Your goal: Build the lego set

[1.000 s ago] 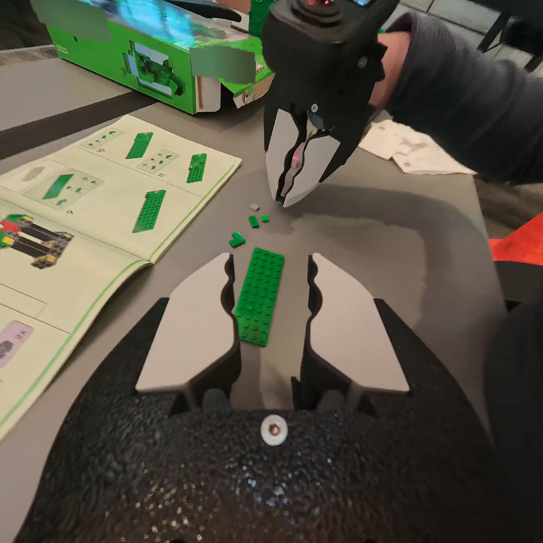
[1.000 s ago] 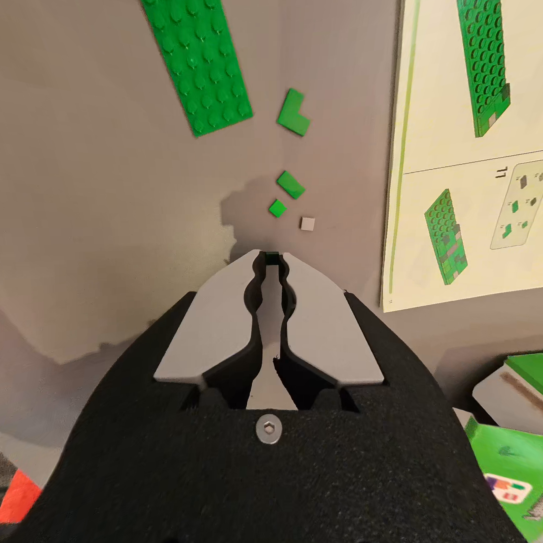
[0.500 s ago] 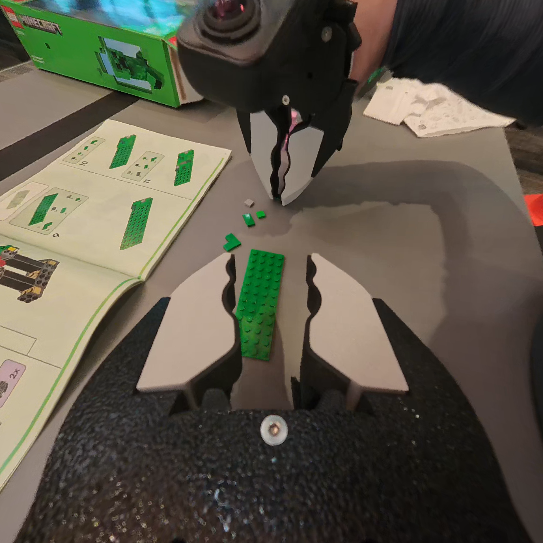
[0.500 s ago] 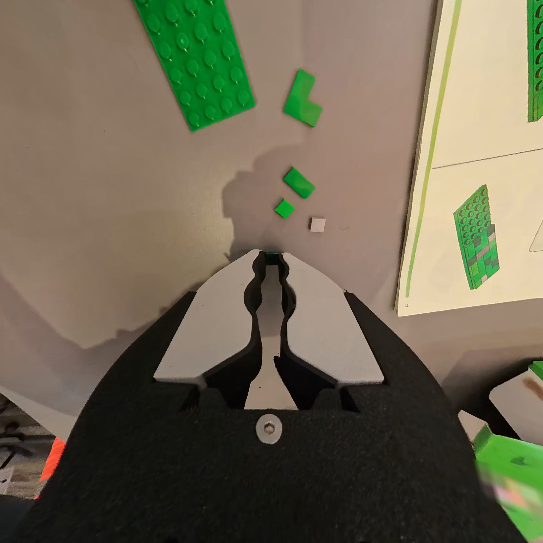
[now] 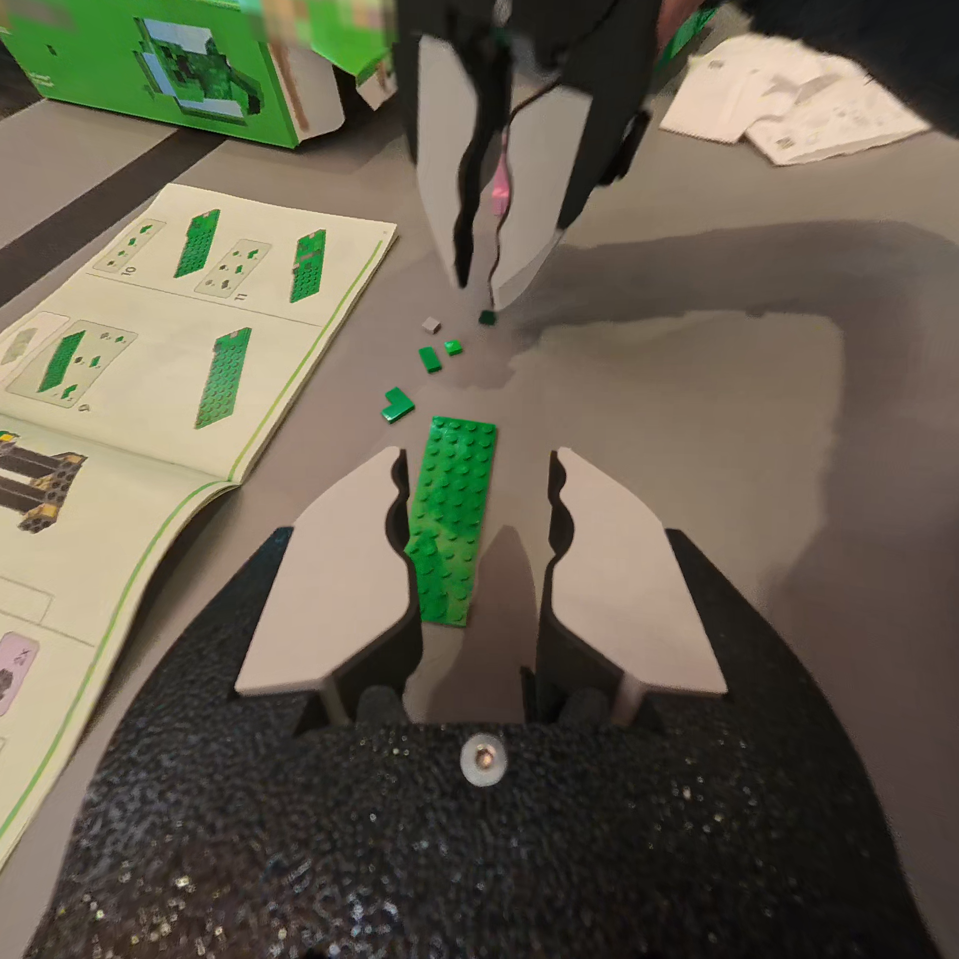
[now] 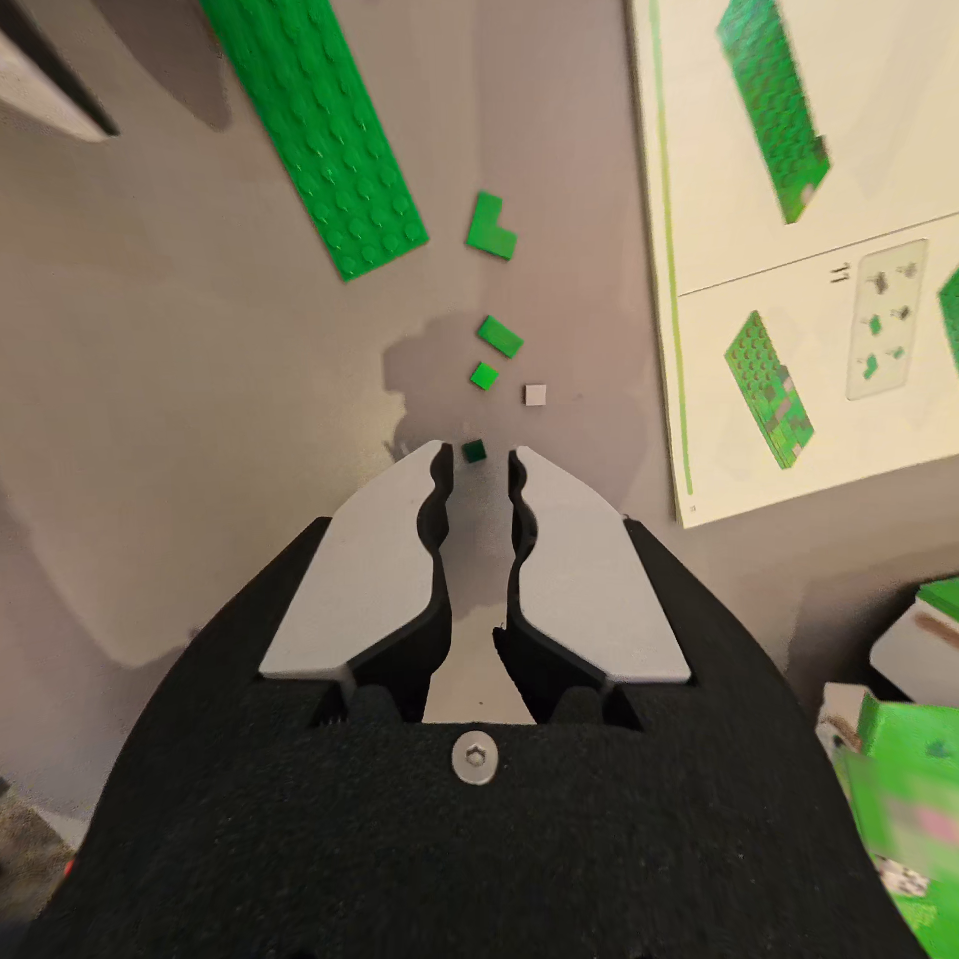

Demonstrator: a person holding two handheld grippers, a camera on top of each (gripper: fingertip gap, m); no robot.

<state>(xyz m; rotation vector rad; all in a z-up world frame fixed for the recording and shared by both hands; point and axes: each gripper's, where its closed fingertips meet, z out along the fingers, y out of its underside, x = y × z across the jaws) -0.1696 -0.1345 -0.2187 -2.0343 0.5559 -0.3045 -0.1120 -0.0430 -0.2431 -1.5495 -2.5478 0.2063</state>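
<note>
A long green studded plate lies flat on the grey table between the fingers of my left gripper. That gripper is open; the plate lies close to the left finger and the right pad stands clear of it. My right gripper is open just above the table. A small dark green square tile lies loose between its fingertips and also shows in the left wrist view. The right gripper points down from the far side.
Loose tiles lie between the grippers: a grey square, a green square, a green two-stud tile and a green L-shaped tile. An open instruction booklet lies at the left, the green box and paper sheets behind. Left tips to right tips: about 12 centimetres.
My right gripper, which was shut on the dark green tile, has opened and the tile now lies on the table between its tips. My left gripper's jaws have widened slightly around the plate.
</note>
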